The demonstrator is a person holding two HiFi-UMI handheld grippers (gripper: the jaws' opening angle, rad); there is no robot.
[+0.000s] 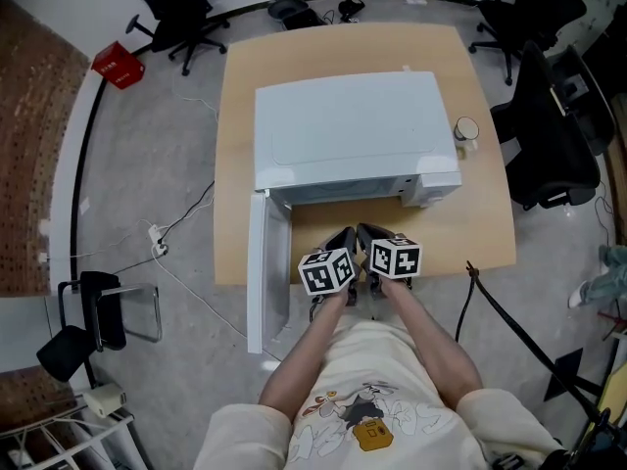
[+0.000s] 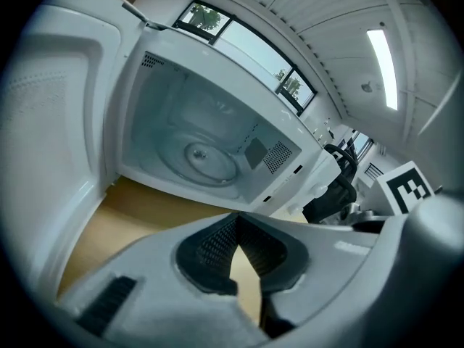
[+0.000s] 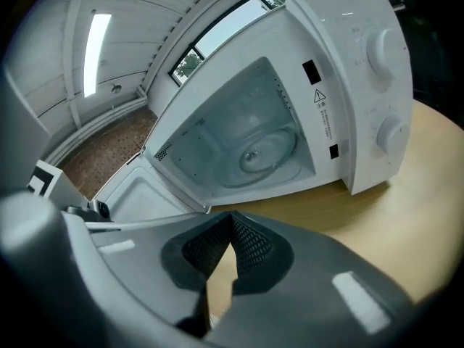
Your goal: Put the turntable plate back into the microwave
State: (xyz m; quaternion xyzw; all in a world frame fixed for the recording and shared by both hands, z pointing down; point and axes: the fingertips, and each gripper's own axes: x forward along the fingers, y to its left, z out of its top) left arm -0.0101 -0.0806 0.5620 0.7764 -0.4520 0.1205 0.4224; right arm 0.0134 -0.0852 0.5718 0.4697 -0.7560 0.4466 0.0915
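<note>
Verify plate (image 2: 206, 158) lies flat inside microwave (image 1: 343, 135); looks seated, hard to confirm. Left tool (image 2: 237, 222), right tool (image 3: 230, 222) both pinched closed, empty; steer clear of open door (image 1: 257, 272).

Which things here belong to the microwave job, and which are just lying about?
Job: microwave, its open door, plate inside it, left gripper and right gripper, both shut and empty.
Lying about: cup, chairs, red box.

From here I see a wooden table (image 1: 490, 213) on a grey floor (image 1: 147, 164) strewn with cables (image 1: 186, 213), black office chairs (image 1: 549, 135) around it, and high windows (image 2: 210, 19) and a ceiling light strip (image 2: 383, 64) overhead.
</note>
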